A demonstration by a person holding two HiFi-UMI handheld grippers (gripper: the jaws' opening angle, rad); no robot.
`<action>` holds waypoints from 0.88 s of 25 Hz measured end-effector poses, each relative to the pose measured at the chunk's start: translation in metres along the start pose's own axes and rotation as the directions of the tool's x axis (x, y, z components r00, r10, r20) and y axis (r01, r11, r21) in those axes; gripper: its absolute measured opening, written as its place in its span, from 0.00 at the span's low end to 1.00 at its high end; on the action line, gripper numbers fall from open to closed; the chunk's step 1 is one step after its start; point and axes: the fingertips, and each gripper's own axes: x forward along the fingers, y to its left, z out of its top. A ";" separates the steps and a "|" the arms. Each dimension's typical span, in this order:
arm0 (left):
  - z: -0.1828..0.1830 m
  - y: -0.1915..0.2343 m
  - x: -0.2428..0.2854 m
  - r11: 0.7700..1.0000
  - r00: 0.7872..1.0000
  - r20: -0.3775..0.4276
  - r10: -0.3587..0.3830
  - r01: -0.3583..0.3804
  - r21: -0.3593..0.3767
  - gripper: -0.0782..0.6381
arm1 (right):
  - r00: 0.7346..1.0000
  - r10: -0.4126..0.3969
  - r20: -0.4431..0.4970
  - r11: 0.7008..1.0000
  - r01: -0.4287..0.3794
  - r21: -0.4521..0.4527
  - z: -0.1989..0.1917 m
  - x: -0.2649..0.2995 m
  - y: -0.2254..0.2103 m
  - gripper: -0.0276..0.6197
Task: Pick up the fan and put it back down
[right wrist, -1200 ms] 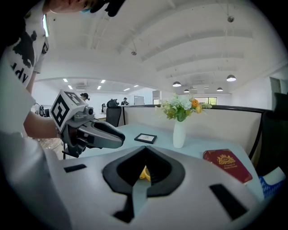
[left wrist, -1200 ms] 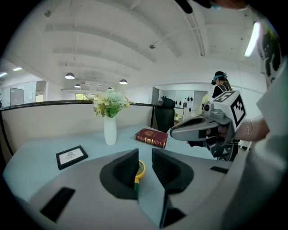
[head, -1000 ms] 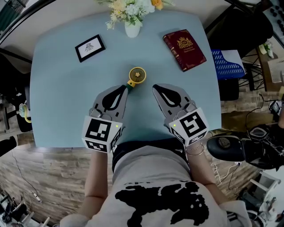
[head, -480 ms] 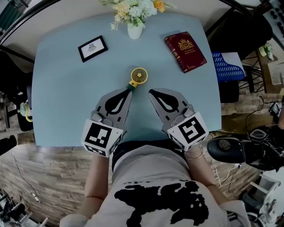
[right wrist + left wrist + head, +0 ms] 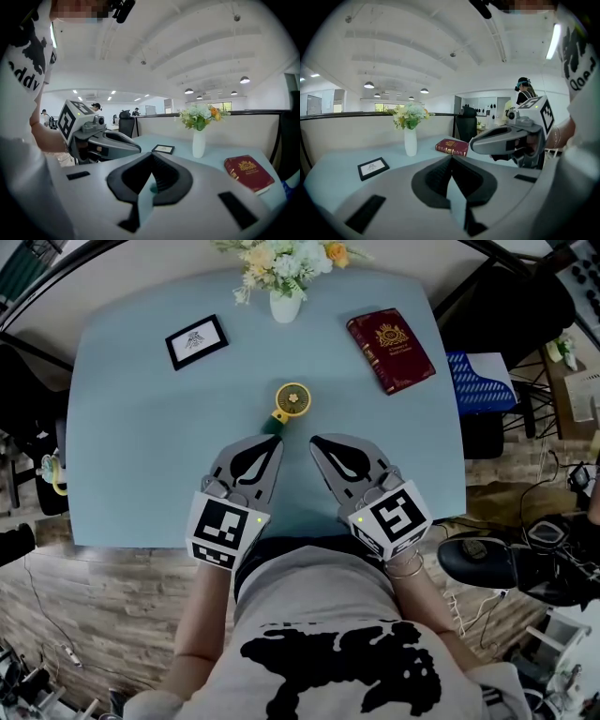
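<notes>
Withdrawn toward lower frame since earlier: left claw (image 5: 269, 441) and right claw (image 5: 317, 441), each with jaws together, empty. Item: fan (image 5: 290, 401), lying on bench (image 5: 141, 446), centre frame, just above both tips, apart from them. Task apparently complete.

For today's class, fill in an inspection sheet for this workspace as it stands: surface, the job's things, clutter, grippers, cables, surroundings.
Surface: light blue table, with rounded corners.
Job's things: small yellow fan, lying near the table's middle, just beyond both gripper tips and touched by neither.
Clutter: vase of flowers, framed card and red book along the far side, all apart from the fan.
Grippers: left gripper and right gripper are side by side near the table's near edge, both shut with nothing held.
Cables: thin cable on the floor at the left; more at the right.
Surroundings: wood-pattern floor; blue chair beside the table's right edge.
</notes>
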 end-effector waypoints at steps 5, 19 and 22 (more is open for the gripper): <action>-0.007 0.000 0.003 1.000 1.000 -0.011 -0.001 0.001 -0.013 0.12 | 1.000 -0.002 -0.016 1.000 0.002 -0.001 -0.006 -0.002 -0.003 0.05; -0.013 -0.004 0.004 0.999 0.999 -0.014 -0.033 0.032 -0.040 0.12 | 0.999 -0.017 -0.028 1.000 0.016 -0.008 -0.008 -0.004 -0.007 0.05; -0.015 -0.005 0.005 0.999 0.999 -0.021 -0.034 0.033 -0.043 0.12 | 0.999 -0.017 -0.029 1.000 0.017 -0.010 -0.008 -0.004 -0.007 0.05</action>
